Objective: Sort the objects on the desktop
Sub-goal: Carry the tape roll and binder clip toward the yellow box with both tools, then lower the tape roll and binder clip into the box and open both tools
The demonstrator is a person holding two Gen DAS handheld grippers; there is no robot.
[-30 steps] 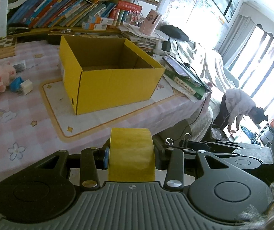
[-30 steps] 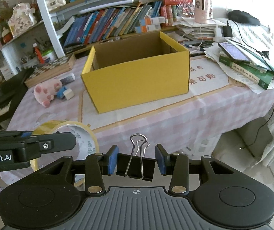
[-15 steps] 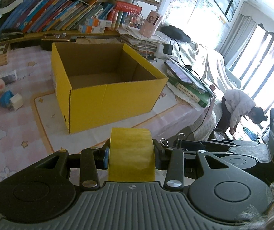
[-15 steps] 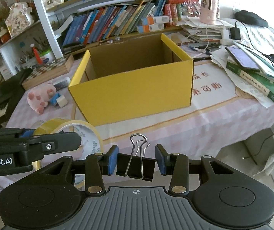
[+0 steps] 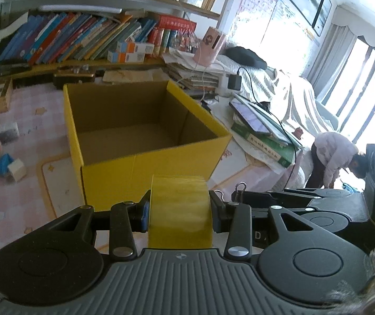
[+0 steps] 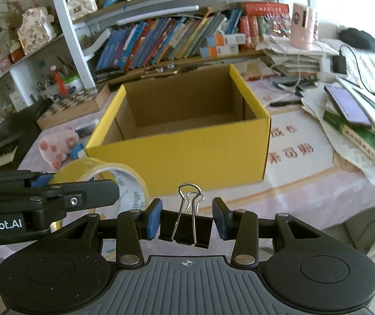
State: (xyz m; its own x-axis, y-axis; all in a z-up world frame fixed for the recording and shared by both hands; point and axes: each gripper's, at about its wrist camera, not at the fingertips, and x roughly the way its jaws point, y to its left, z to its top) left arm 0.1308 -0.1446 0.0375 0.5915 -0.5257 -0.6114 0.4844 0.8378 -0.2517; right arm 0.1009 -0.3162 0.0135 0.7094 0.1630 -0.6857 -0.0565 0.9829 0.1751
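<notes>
An open, empty yellow cardboard box [image 5: 145, 168] stands on the pink tablecloth; it also shows in the right wrist view [image 6: 187, 152]. My left gripper [image 5: 179, 210] is shut on a roll of yellow tape [image 5: 179, 212], held just in front of the box's near wall. In the right wrist view the left gripper [image 6: 42, 197] and its tape roll [image 6: 103, 173] are at the left. My right gripper [image 6: 187, 219] is shut on a black binder clip [image 6: 187, 229], in front of the box; the clip also shows in the left wrist view [image 5: 241, 193].
A pink plush pig [image 6: 56, 149], small blocks [image 5: 11, 166] and a chessboard [image 6: 74, 105] lie left of the box. Stacked books, papers and a phone [image 6: 350, 107] lie to the right. A bookshelf [image 6: 174, 42] stands behind. A person [image 5: 332, 157] bends beyond the table edge.
Both grippers have moved forward and higher toward the box, which now looks nearer and shows its floor. Both holds are unchanged.
</notes>
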